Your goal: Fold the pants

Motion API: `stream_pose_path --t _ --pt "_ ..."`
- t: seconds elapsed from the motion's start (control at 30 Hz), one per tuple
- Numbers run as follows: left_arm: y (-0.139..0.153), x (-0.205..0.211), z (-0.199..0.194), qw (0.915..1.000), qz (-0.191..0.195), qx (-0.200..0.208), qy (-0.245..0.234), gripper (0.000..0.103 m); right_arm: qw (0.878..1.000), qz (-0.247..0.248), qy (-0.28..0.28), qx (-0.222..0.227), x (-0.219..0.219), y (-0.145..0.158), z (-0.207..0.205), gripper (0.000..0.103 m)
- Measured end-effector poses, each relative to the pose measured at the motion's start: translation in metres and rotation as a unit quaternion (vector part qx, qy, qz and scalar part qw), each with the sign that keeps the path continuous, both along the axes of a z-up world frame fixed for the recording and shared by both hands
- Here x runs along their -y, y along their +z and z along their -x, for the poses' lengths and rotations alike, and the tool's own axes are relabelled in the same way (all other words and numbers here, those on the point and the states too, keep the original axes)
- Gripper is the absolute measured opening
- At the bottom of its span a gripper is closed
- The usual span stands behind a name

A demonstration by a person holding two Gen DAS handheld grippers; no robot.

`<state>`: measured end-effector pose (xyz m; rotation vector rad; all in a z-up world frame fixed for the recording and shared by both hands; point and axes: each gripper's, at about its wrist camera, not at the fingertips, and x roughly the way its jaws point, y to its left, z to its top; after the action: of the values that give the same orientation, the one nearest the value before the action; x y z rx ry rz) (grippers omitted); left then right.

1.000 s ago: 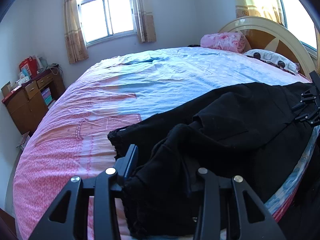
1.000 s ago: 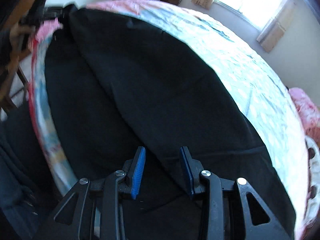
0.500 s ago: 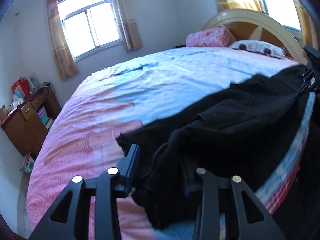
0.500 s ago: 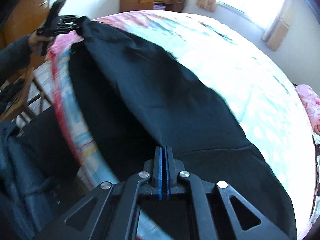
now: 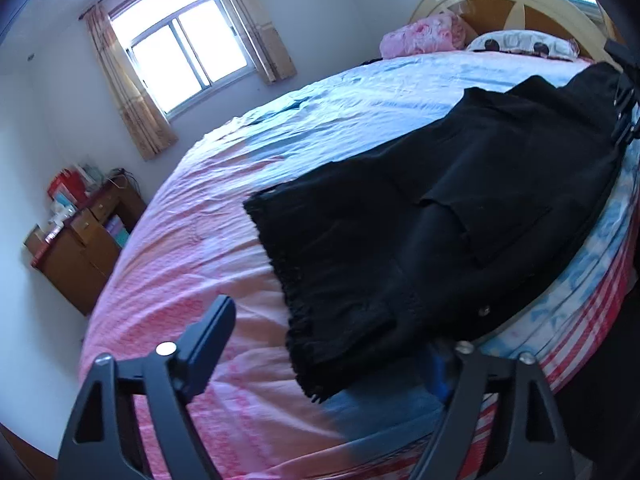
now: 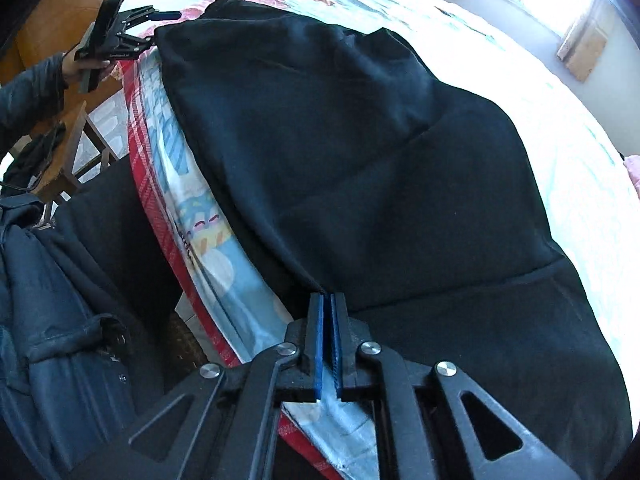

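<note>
Left wrist view: black pants [image 5: 420, 232] lie spread along the near edge of the bed [image 5: 224, 216], frayed hem toward the left gripper [image 5: 332, 344], whose jaws are opening wide with nothing pinched. Right gripper [image 6: 328, 300] nips the pants' edge, blue pads [image 6: 318, 340] parting slightly.

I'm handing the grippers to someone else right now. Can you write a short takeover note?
Left gripper: jaws opening, nothing pinched; the pants' hem lies just ahead of them.
Right gripper: jaws almost shut and easing apart, the pants' edge at their tips by the bed's side.
Black pants: lying lengthwise on the bed near its edge, apparently doubled leg on leg.
Left: smooth them, then fold end to end.
</note>
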<state>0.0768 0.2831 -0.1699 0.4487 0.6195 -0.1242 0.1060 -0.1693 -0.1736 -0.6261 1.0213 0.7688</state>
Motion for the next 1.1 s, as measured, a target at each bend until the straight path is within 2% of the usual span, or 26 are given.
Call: stream_pose_path --t 0.07,0.17,0.2,0.27,0.33,0.37,0.47,0.53,0.6,0.7,0.8,0.93,1.03,1.1 --pt "0.001 -0.001 0.001 0.9999 -0.011 0.000 -0.006 0.090 1.000 0.008 0.001 0.004 0.002 0.000 0.004 0.015" --pt "-0.001 -0.002 -0.005 0.9995 -0.032 0.000 0.002 0.102 1.000 0.013 -0.006 -0.001 0.002 -0.003 0.004 0.016" --pt "0.003 -0.003 -0.011 0.9998 -0.009 -0.005 0.016 0.102 1.000 0.012 -0.009 -0.003 0.002 -0.004 0.003 0.016" --pt "0.011 0.000 -0.015 0.9997 0.023 0.006 0.009 0.103 1.000 0.005 -0.018 -0.008 0.003 -0.004 -0.001 0.016" --pt "0.003 0.008 -0.021 0.9994 -0.035 0.004 0.008 0.103 1.000 0.009 -0.017 -0.005 0.002 -0.002 -0.001 0.016" --pt "-0.002 0.005 -0.024 0.9991 -0.040 -0.012 0.005 0.103 1.000 0.013 -0.014 -0.001 0.001 -0.002 0.000 0.016" --pt "-0.001 -0.011 -0.020 0.9993 0.015 -0.032 0.006 0.103 1.000 0.016 -0.015 0.001 0.001 -0.001 0.002 0.016" --pt "-0.001 -0.014 -0.014 0.9977 0.039 -0.055 -0.004 0.103 1.000 0.014 -0.020 -0.001 0.002 -0.004 0.004 0.017" --pt "-0.003 -0.024 -0.013 0.9879 0.113 -0.105 -0.019 0.103 1.000 0.011 -0.023 -0.005 0.004 -0.004 0.005 0.017" --pt "-0.004 -0.034 -0.014 0.9806 0.161 -0.111 0.009 0.103 1.000 0.006 -0.022 -0.011 0.006 -0.004 0.003 0.017" --pt "-0.004 -0.036 -0.001 0.9820 0.157 -0.104 0.011 0.103 1.000 0.013 -0.017 -0.009 0.004 0.001 0.003 0.017" --pt "-0.014 -0.046 0.020 0.9805 0.143 -0.135 0.013 0.103 1.000 0.020 -0.005 -0.002 0.007 0.014 0.009 0.017" --pt "-0.008 -0.062 0.034 0.9782 0.160 -0.129 0.030 0.103 0.999 -0.040 -0.014 -0.028 0.015 0.038 0.001 0.017" --pt "0.008 -0.071 0.038 0.9801 0.163 -0.094 0.064 0.103 0.996 -0.082 -0.022 -0.032 0.013 0.058 -0.011 0.017"
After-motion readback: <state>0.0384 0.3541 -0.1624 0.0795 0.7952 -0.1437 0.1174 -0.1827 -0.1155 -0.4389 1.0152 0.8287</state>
